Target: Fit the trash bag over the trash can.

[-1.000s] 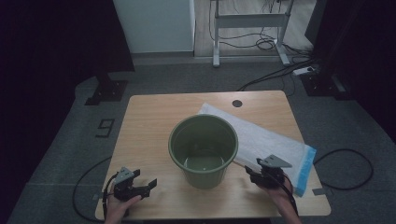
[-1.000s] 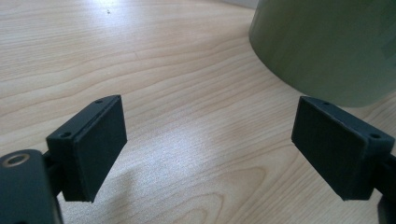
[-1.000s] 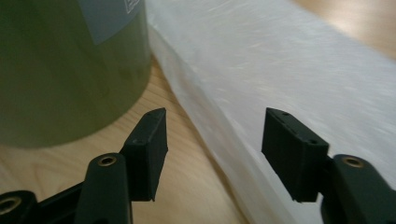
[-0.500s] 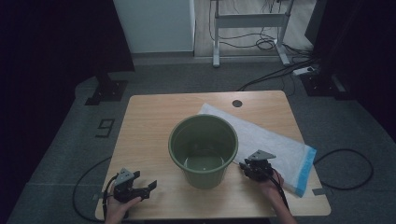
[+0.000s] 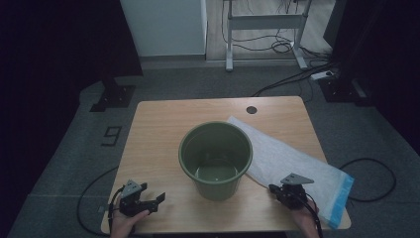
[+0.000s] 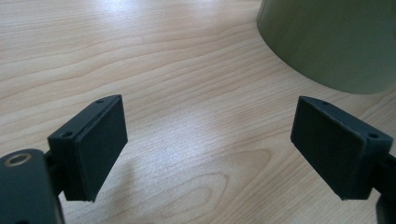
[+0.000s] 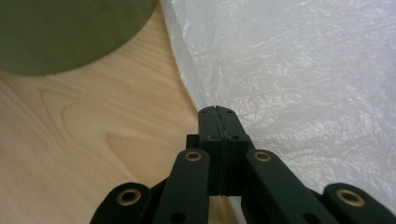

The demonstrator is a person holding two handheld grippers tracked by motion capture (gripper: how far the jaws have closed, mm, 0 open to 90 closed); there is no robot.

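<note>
1. Plastic bag point(image 5: 292, 161), white and crinkled with a blue end, lies flat on the table point(image 5: 158, 129); its near edge sits right at the tips of my right tongs point(image 7: 217, 110).
2. My right tongs have just been closing and now stand with their jaws pressed together. In the right gripper view they meet at the bag's edge; whether any film is pinched between them, I cannot tell.
3. In the high view my right tongs point(image 5: 275, 188) rest low over the bag's near edge, the hand point(image 5: 304, 223) behind them.
4. A green bucket point(image 5: 216, 158) stands upright ahead and to the left of the right tongs, just beside the bag; its base appears at the upper left of the right gripper view point(image 7: 70, 32).
5. My left tongs point(image 6: 210, 135) stand wide open with bare wood between the pads, gripping nothing.
6. From the left tongs the bucket wall point(image 6: 336, 42) is ahead and to the right, near but apart.
7. In the high view the left tongs point(image 5: 157, 199) sit by the table's near edge, well apart from the bag.
</note>
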